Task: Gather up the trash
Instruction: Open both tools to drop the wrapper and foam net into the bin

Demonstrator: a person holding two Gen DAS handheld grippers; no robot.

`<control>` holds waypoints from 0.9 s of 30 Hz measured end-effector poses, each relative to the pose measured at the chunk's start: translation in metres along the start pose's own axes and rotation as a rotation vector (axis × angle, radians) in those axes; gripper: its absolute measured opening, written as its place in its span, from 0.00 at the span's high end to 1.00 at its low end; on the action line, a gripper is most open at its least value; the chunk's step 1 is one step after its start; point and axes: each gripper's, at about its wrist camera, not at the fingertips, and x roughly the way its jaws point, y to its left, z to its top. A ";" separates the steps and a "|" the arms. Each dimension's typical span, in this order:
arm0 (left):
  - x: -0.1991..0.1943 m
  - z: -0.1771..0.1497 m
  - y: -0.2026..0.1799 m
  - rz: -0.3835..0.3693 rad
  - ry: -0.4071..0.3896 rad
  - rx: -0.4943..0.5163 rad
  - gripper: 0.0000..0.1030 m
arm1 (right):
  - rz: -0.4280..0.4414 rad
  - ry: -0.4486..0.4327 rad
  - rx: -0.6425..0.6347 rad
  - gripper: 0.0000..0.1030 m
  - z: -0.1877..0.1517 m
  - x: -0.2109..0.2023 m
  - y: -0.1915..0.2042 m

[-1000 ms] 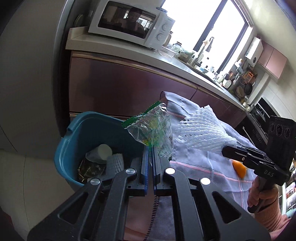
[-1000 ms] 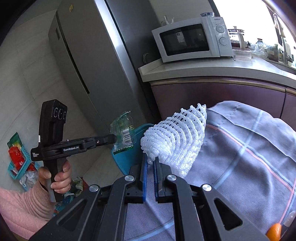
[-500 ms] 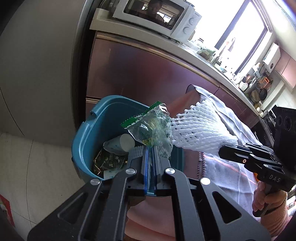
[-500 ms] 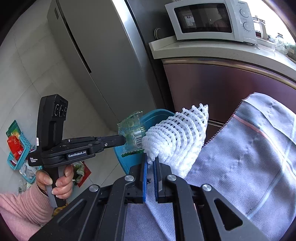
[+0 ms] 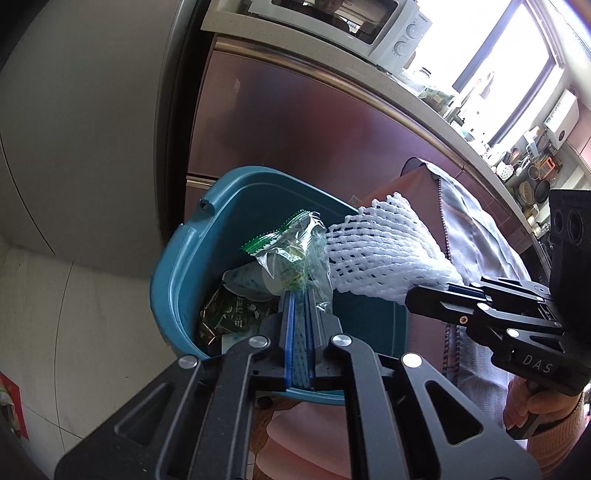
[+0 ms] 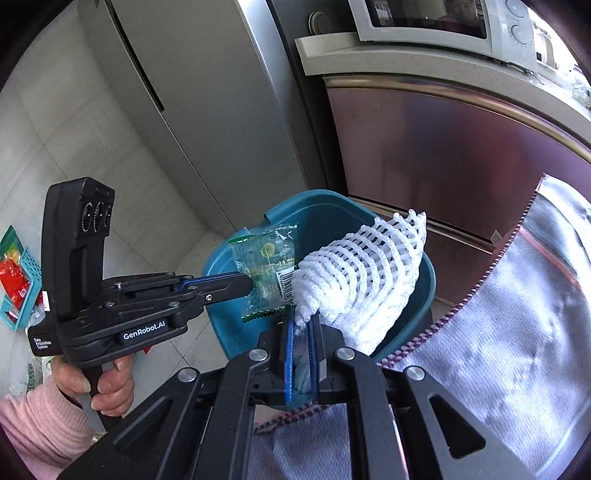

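Observation:
My left gripper [image 5: 300, 295] is shut on a clear plastic wrapper with a green edge [image 5: 295, 254] and holds it over the teal trash bin [image 5: 177, 258]. The wrapper also shows in the right wrist view [image 6: 267, 266], held by the left gripper [image 6: 247, 284]. My right gripper [image 6: 303, 317] is shut on a white foam fruit net [image 6: 362, 280], also over the bin [image 6: 428, 280]. In the left wrist view the net [image 5: 384, 254] hangs from the right gripper [image 5: 413, 301] beside the wrapper. The bin holds a paper cup and foil wrappers [image 5: 232, 310].
A grey cloth-covered table [image 6: 517, 350] lies to the right of the bin. Behind stand a steel fridge [image 6: 207, 92], a brown cabinet [image 5: 295, 122] and a white microwave [image 5: 340, 22]. A small basket with red packets [image 6: 14, 277] sits on the floor.
Both grippers moved left off the table with their loads and now hang over the bin. The jaws of each have parted slightly but still pinch their items.

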 end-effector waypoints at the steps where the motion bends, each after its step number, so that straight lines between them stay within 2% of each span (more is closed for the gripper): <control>1: 0.003 0.000 0.000 0.003 0.003 -0.002 0.94 | -0.001 0.005 0.002 0.92 0.001 0.003 0.000; 7: 0.016 0.001 0.000 0.016 0.020 0.007 0.96 | -0.009 0.032 0.007 0.90 0.010 0.019 0.001; 9: 0.018 0.000 -0.001 0.017 0.025 0.007 0.96 | -0.008 0.038 0.017 0.85 0.011 0.021 0.000; 12: 0.020 -0.001 -0.004 0.018 0.023 0.012 0.96 | -0.002 0.038 0.022 0.81 0.009 0.020 -0.003; 14: 0.020 -0.002 -0.006 0.019 0.021 0.017 0.96 | -0.004 0.047 0.025 0.74 0.007 0.019 -0.005; 17: 0.019 -0.003 -0.007 0.014 0.016 0.019 0.96 | -0.008 0.052 0.020 0.73 0.005 0.016 -0.006; 21: 0.017 -0.004 -0.007 0.013 0.015 0.024 0.96 | -0.006 0.055 0.016 0.62 0.004 0.011 -0.005; 27: 0.018 -0.007 -0.016 0.004 0.018 0.064 0.96 | 0.044 0.050 0.049 0.61 0.000 0.003 -0.011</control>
